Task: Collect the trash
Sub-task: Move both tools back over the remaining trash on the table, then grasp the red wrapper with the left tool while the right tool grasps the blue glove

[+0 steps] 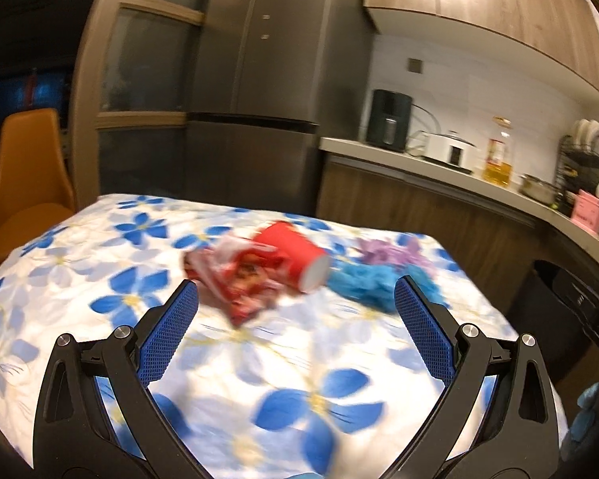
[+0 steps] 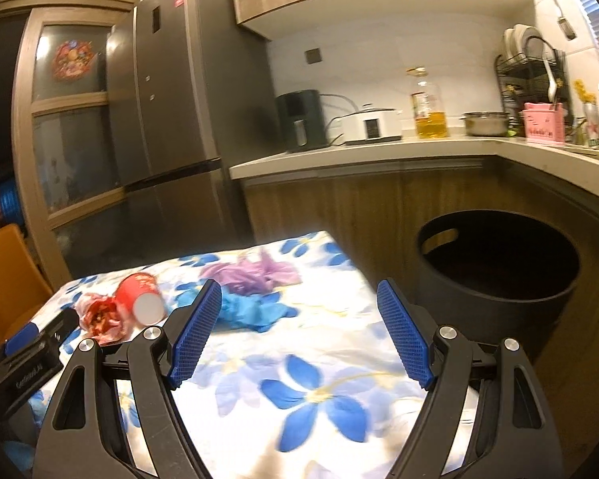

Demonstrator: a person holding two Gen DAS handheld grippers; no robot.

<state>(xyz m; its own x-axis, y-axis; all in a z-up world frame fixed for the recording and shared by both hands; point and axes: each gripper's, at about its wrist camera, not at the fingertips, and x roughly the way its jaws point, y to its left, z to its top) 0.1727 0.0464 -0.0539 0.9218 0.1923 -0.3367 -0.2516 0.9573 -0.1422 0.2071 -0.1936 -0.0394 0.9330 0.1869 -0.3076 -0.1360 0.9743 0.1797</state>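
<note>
floral tablecloth (image 2: 319,391), dark fridge (image 2: 171,92), kitchen counter (image 2: 359,157)

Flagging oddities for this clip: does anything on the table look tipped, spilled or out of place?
Yes. The red paper cup lies on its side on the floral tablecloth, touching a crumpled red wrapper. Blue and purple crumpled pieces lie nearby. No spill visible.

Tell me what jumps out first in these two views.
A red paper cup lying on its side beside a crumpled red wrapper, mid-table on the blue-flowered cloth. Blue and purple crumpled bags lie to their right. A black bin stands open beyond the table's right edge.
</note>
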